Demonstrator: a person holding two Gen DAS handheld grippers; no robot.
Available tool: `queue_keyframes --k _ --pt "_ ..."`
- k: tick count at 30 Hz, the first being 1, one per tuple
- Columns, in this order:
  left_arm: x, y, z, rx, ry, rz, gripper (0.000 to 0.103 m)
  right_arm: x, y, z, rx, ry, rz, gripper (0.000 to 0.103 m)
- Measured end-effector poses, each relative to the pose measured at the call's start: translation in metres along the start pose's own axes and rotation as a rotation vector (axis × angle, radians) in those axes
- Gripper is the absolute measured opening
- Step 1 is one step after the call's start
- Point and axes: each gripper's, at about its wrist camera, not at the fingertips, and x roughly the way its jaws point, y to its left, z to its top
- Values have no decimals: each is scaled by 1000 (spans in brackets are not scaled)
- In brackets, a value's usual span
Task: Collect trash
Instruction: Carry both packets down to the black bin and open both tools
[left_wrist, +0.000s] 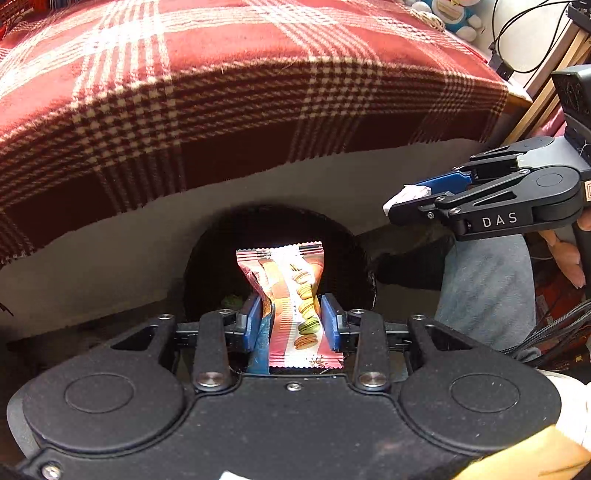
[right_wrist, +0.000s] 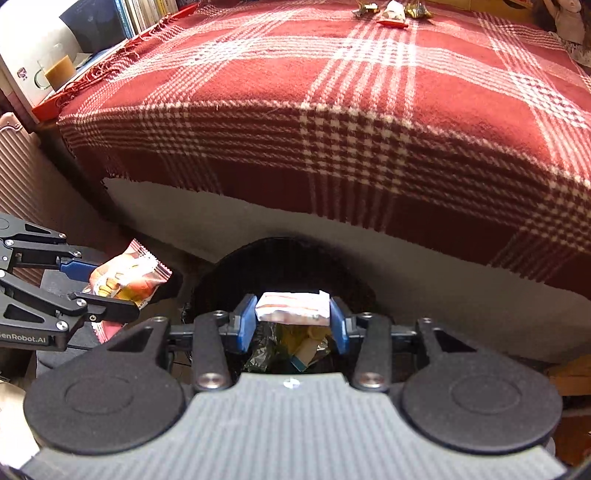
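A big red checked blanket covers the bed in front of me and hangs over its edge. Below the edge stands a round black bin on the floor, with crumpled trash inside it.

My left gripper is squeezed tight on a pink macaron wrapper. The wrapper sticks up between the blue pads, right in front of the bin's dark mouth.

My right gripper is clamped on a small white wrapper, and it hangs just over the open bin.

Far back on the blanket lie a few more little wrappers. A glass mug with brown drink stands off to the left of the bed.
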Motion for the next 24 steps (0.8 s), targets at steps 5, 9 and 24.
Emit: queue_keyframes --k 5,9,24 --pt "35 4 0 -19 51 16 33 28 -2 -3 8 59 11 48" --pt "50 9 4 -31 70 29 34 45 -4 -2 18 85 19 49" --pt "77 12 20 -34 90 81 42 67 -19 7 62 105 27 60"
